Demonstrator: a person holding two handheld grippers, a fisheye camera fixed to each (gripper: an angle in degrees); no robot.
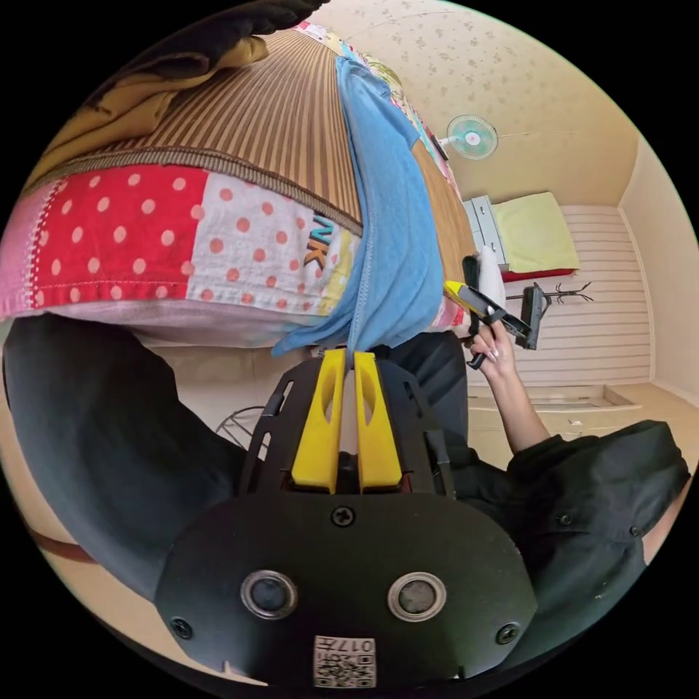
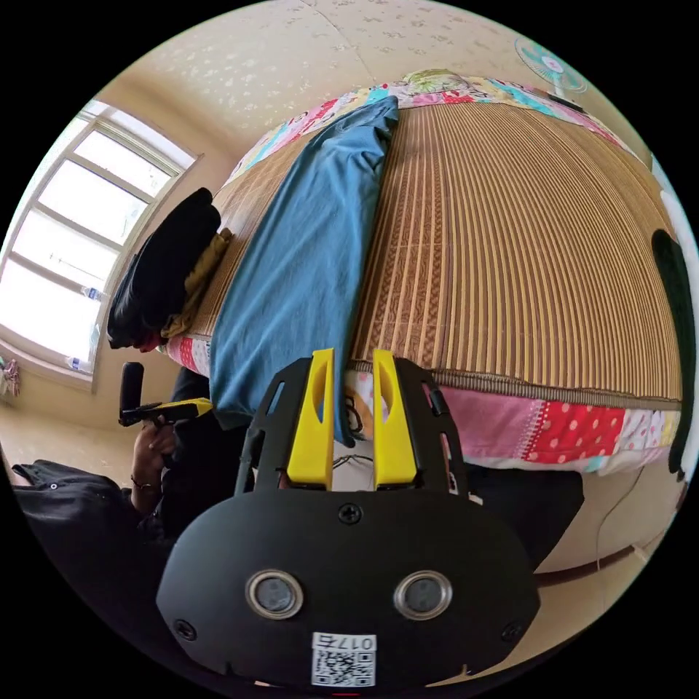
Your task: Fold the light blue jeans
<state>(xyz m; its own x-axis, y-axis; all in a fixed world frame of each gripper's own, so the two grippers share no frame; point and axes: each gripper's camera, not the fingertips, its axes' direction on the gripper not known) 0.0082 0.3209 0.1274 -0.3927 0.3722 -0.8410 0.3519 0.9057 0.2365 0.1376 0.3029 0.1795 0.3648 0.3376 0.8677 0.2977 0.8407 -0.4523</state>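
The left gripper (image 1: 348, 358) had its yellow jaws drawn nearly together on the hanging edge of the light blue jeans (image 1: 386, 218), the cloth running up from between the tips, so it appeared to be pinching the hem or waistband. In the right gripper view, the right gripper (image 2: 348, 358) stood with its jaws narrowly apart, a gap showing between them; the lower edge of the jeans hung against the inner side of one jaw, but whether both jaws pressed on it could not be told. The jeans lay as one long strip down the striped mat (image 2: 510, 240) on the bed, already narrowed so the legs seemed stacked, their near end drooping over the patchwork quilt (image 1: 145, 240) at the bed's edge. A pile of dark and mustard clothes (image 2: 167, 277) sat at the mat's far side. As a judgement, the lengthwise fold looked done, and the crosswise folding, bringing the near end up over the rest, was what remained.
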